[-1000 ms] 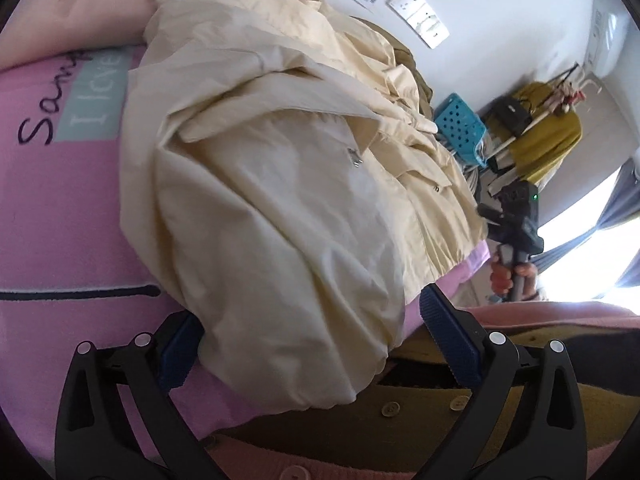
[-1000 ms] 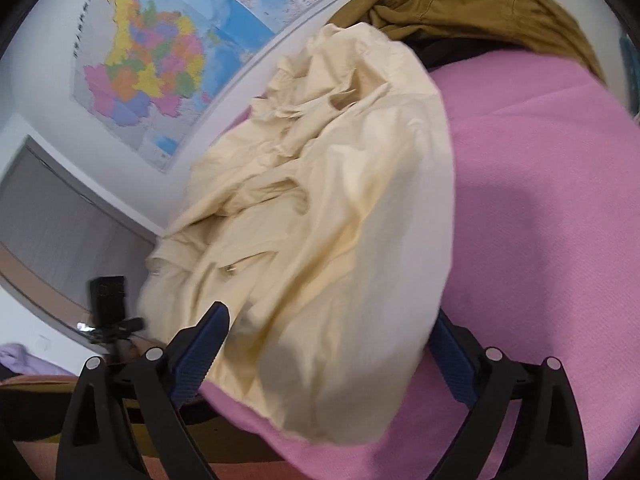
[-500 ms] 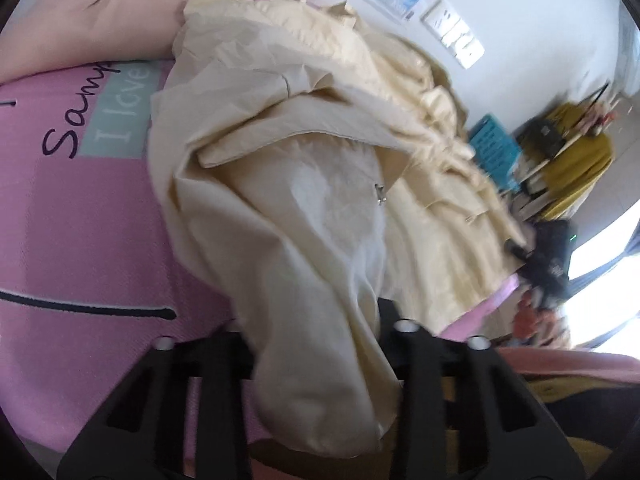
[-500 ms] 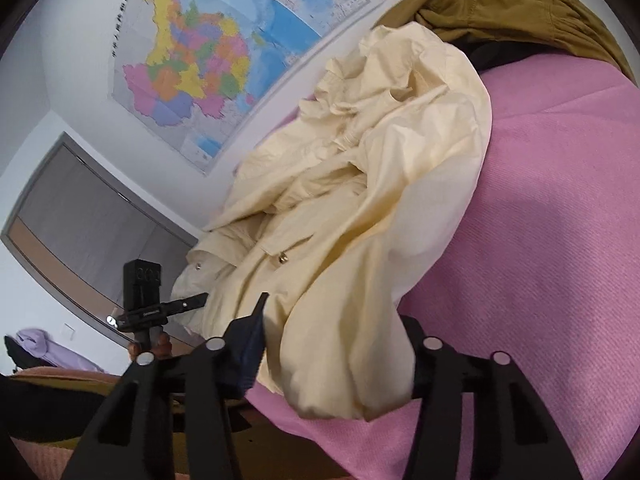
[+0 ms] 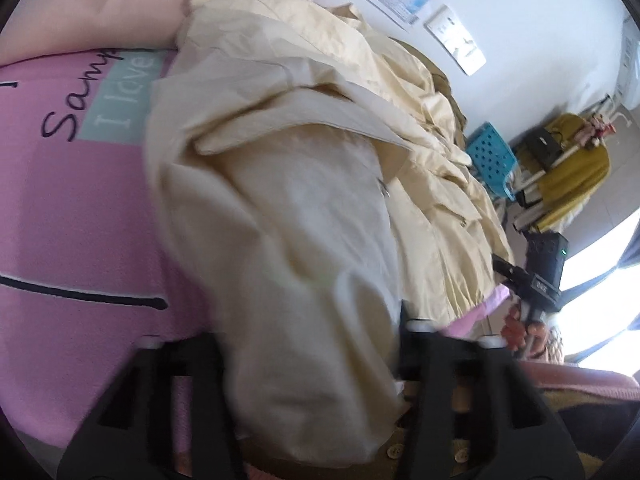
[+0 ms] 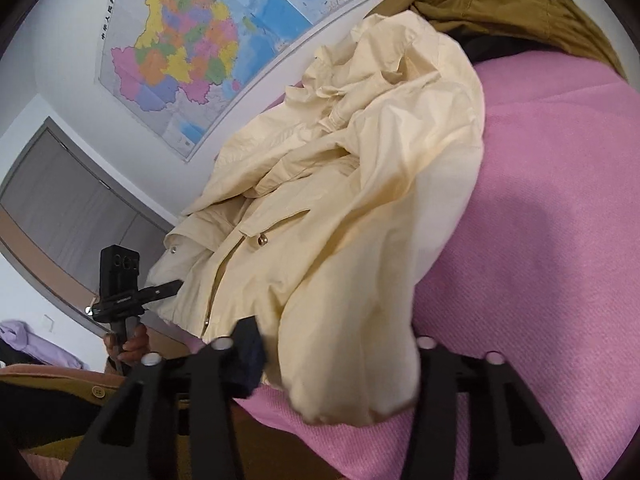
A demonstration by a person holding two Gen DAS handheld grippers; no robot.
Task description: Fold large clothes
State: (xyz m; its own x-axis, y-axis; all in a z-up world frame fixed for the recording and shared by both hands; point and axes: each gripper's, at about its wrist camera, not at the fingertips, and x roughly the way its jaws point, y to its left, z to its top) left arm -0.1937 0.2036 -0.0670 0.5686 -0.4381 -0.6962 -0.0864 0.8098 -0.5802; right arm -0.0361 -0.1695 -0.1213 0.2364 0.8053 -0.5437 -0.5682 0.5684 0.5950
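Note:
A large cream jacket point(image 5: 304, 168) lies crumpled on a pink bed cover point(image 5: 68, 200). My left gripper point(image 5: 316, 340) is shut on a bunched sleeve end of the jacket near the bed's front edge. The same jacket point(image 6: 344, 184) fills the right wrist view. My right gripper point(image 6: 340, 344) is shut on the other sleeve end, which hangs as a thick fold between the fingers. The fabric hides most of the pads in both views. The right gripper also shows in the left wrist view point(image 5: 540, 276), and the left gripper in the right wrist view point(image 6: 120, 292).
An olive-brown garment point(image 6: 512, 4) lies at the far end of the bed. A peach pillow point(image 5: 100, 12) sits at the head. A blue basket point(image 5: 492, 160) and a rack with a mustard garment point(image 5: 572, 168) stand by the wall. A map point(image 6: 208, 40) hangs on the wall.
Both grippers were open around the sleeve ends a second ago and have closed on them. The sleeve fabric is now bunched between the fingers and pulled slightly.

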